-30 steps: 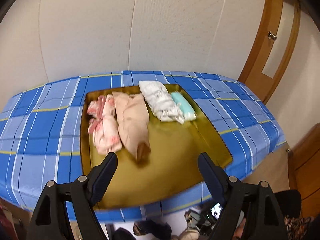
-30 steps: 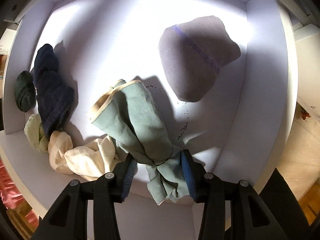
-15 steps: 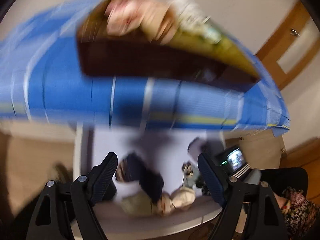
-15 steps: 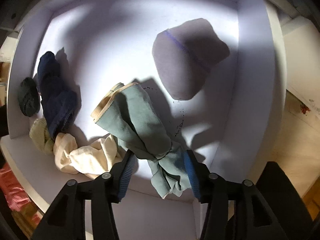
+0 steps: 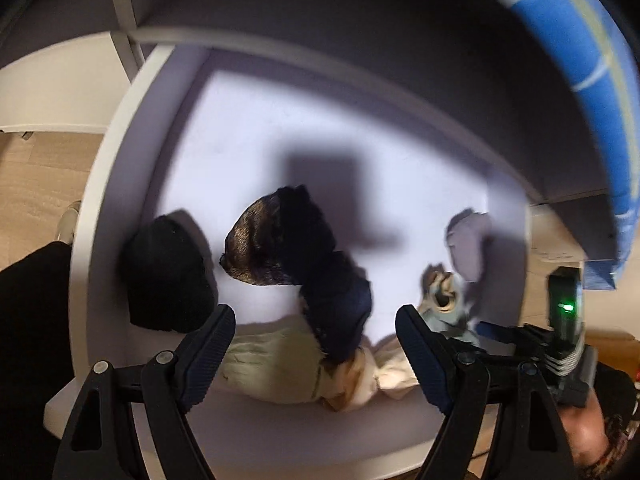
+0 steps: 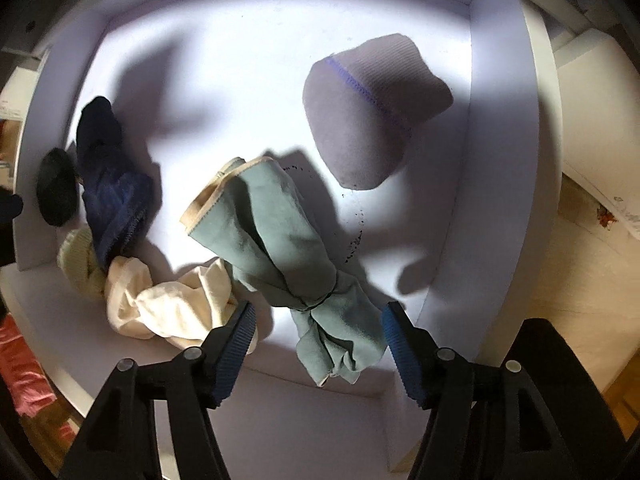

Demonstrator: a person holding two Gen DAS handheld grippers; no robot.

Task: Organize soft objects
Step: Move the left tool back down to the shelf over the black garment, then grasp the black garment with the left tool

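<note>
Both views look into a white drawer (image 6: 508,200) holding soft items. A sage-green cloth (image 6: 288,248) lies in it, its bunched end between the fingers of my open right gripper (image 6: 316,328). A grey sock bundle (image 6: 368,108) lies further back. A navy cloth (image 6: 108,196), a dark roll (image 6: 56,188), a pale green cloth (image 6: 78,260) and a cream cloth (image 6: 168,304) lie at the left. My left gripper (image 5: 316,340) is open and empty above the navy cloth (image 5: 316,264), next to a black roll (image 5: 168,276) and the pale cloths (image 5: 272,364).
The blue plaid tablecloth edge (image 5: 592,80) hangs over the drawer at top right. The right gripper's body (image 5: 560,340) shows at the lower right of the left wrist view. Wood floor (image 5: 36,184) lies to the left. A pink item (image 6: 24,380) sits outside the drawer.
My left gripper swung down from the gold tray on the table to the drawer below. My right gripper opened wider, its pads now off the green cloth.
</note>
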